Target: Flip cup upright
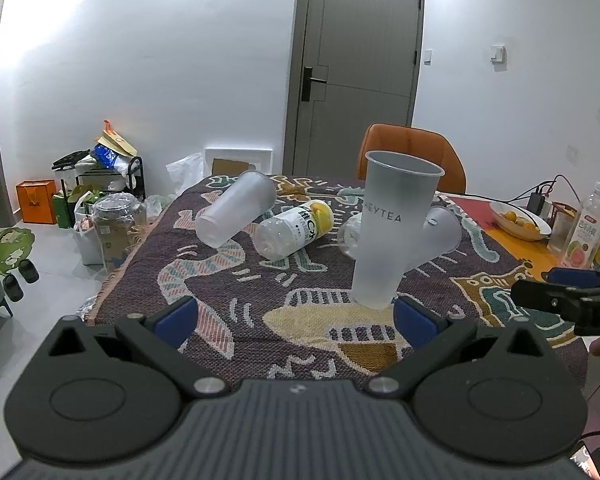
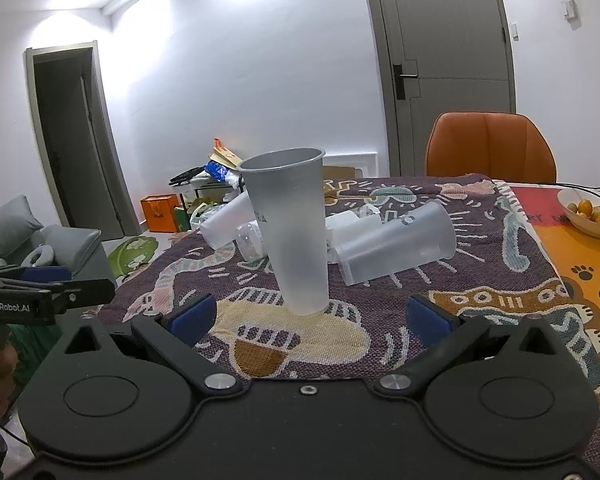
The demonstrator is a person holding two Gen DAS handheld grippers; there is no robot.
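Tablecloth, patterned, covering the table. Frosted cup upright on it, mouth up, free of both grippers. Two cups and a bottle lying behind. Left gripper and right gripper: jaws spread, empty.

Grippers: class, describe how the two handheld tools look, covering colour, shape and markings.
Both the left gripper and right gripper have matte black bodies with round discs, silver pivot screws and blue fingertip pads. The left's side reads GenRobot.AI in white.
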